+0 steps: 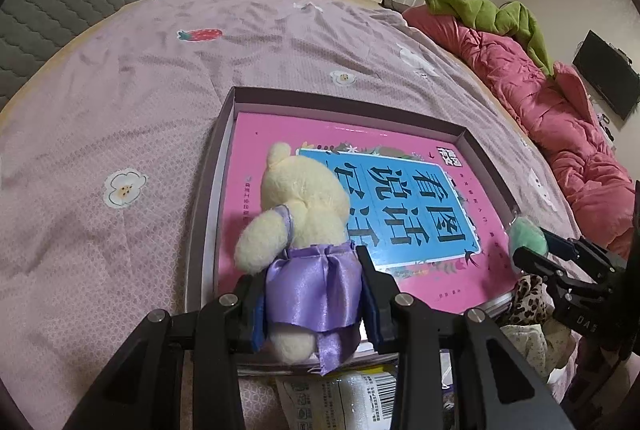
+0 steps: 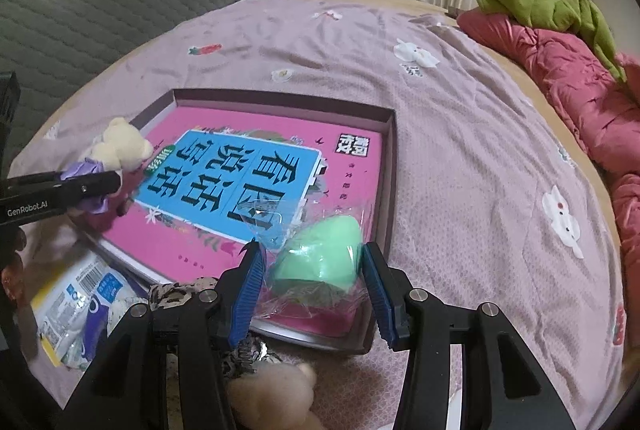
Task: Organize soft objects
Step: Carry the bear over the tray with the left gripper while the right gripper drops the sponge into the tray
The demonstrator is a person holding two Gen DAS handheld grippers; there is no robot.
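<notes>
Two soft things hang over the shallow box [image 2: 390,133] on the bed [image 1: 120,117], probably so each can drop straight in. The left tool [image 1: 310,294] pinches a cream plush bear [image 1: 298,197] by its shiny purple skirt, head pointing toward the box's far wall, above the box's near-left part. The right tool [image 2: 314,274] has its blue pads against a mint-green sponge [image 2: 320,258] in crinkly clear wrap, over the box's near-right corner. A pink book [image 2: 256,165] fills the box floor.
</notes>
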